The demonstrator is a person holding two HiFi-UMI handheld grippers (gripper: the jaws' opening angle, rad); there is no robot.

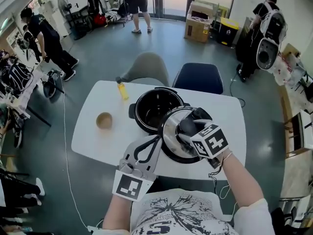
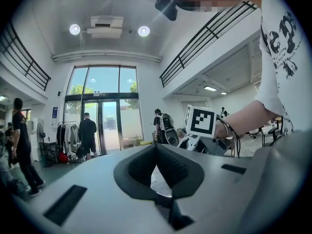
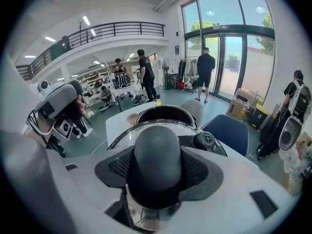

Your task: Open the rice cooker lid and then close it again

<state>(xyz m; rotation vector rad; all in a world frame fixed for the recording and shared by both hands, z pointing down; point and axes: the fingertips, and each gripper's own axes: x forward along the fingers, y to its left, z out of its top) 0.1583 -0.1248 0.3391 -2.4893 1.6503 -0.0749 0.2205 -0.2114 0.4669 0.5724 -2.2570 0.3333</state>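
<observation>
Surface: white rounded table on a grey floor, in a big open hall with glass doors at the far end. Several people stand around the edges, well apart from the table.

On the table:
- Black rice cooker sits mid-table toward the far side, pot open and uncovered.
- Yellow bottle is near the far edge, left of the cooker.
- Small tan bowl is to the left, apart from both.

A grey chair and a navy chair are tucked against the far edge. Cardboard boxes are further back, and a cable runs along the floor on the left. The left half of the tabletop is mostly bare, as is the strip along the near edge.

The lid is off the cooker. It's held tilted at the near-right of the pot, and in the head view it overlaps the pot's near rim.

The right gripper is pitched down with its jaws clamped either side of the lid's black knob. The bare forearm comes in from the lower right.

The left gripper is roughly level, just left of the lid and pointing toward the cooker. Its jaw tips meet with nothing gripped, and only a sliver of lid and table shows through behind the pads. I can't tell whether it touches the lid.
</observation>
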